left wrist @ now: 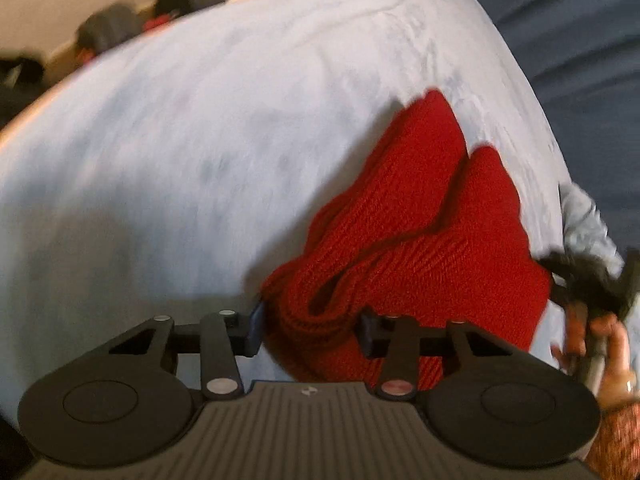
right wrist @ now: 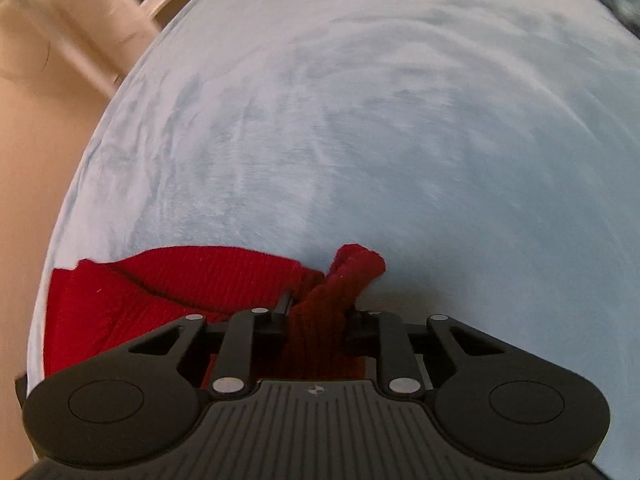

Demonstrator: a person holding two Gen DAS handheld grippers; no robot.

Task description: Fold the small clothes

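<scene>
A red knit garment (left wrist: 420,216) lies crumpled on a pale blue fleece blanket (left wrist: 200,140), near the blanket's right edge in the left wrist view. My left gripper (left wrist: 312,330) has a thick bunched fold of the knit filling the gap between its fingers, and both pads touch it. In the right wrist view the same red garment (right wrist: 160,288) spreads to the left, and my right gripper (right wrist: 316,320) is shut on a narrow gathered strip that sticks up past the fingertips. A person's hand (left wrist: 612,364) holding the right gripper shows, blurred, at the right edge of the left view.
The blue blanket (right wrist: 400,140) stretches wide ahead of both grippers. Dark blue fabric (left wrist: 580,40) lies beyond its right edge. Dark shoe-like objects (left wrist: 108,30) sit on the beige floor at the upper left. Beige floor (right wrist: 40,140) borders the blanket on the left.
</scene>
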